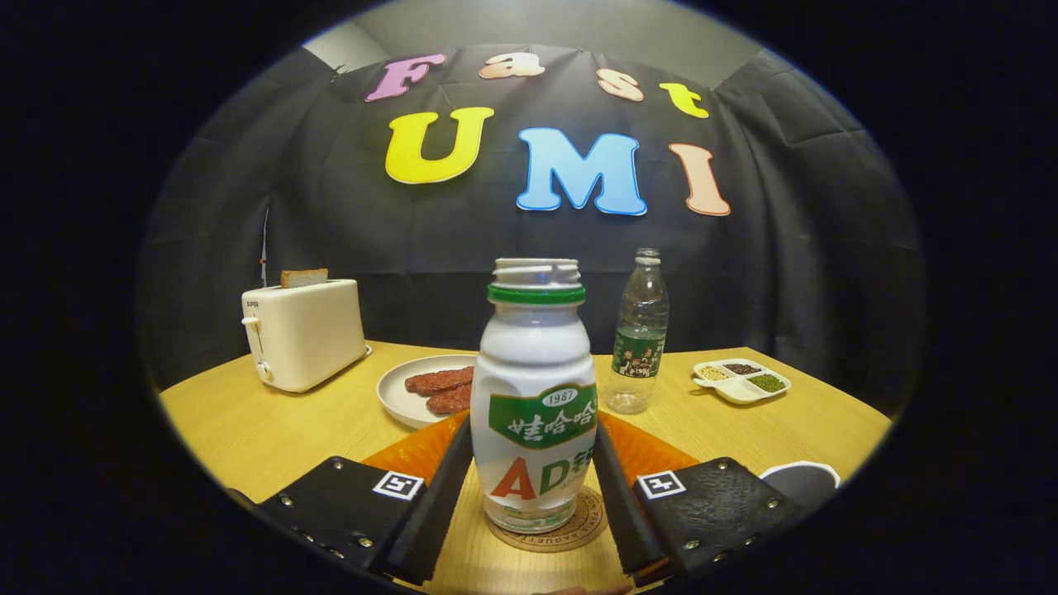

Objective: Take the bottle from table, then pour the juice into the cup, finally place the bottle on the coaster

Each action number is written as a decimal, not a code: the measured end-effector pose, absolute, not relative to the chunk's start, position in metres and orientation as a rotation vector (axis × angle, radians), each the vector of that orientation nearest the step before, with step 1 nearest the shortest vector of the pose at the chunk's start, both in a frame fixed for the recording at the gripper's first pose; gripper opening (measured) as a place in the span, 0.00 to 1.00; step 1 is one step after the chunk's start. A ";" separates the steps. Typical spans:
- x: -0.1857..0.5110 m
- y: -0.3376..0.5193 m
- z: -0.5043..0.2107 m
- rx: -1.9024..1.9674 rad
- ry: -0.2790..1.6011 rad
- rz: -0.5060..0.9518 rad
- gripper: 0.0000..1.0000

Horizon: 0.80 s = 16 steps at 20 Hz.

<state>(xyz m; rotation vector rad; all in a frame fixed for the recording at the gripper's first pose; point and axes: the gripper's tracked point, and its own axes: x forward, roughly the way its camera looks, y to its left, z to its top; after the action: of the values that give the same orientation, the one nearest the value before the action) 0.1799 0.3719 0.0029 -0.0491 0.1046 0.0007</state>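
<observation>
White, uncapped bottle (535, 397) with green neck ring stands upright on round cork coaster (555, 529); white cup (803, 480) nearby.

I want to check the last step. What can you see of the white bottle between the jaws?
The white bottle is opaque plastic with a green neck ring, a green-and-white label and an uncapped threaded mouth. It stands upright on the round coaster, between the jaws of the gripper, whose fingers lie along both its sides; real pressing contact cannot be judged.

Bottle (536, 397) stands upright on the coaster (552, 530) between the tongs (533, 487); beyond, on the worktop (273, 430): toaster (302, 332) left, plate (413, 388) beside it, water bottle (638, 335) right
</observation>
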 end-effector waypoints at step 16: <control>0.161 0.368 0.066 0.010 -0.031 -0.014 0.95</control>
<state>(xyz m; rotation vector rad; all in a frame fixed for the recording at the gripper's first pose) 0.1611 0.3677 0.0659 0.0096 -0.0315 -0.0138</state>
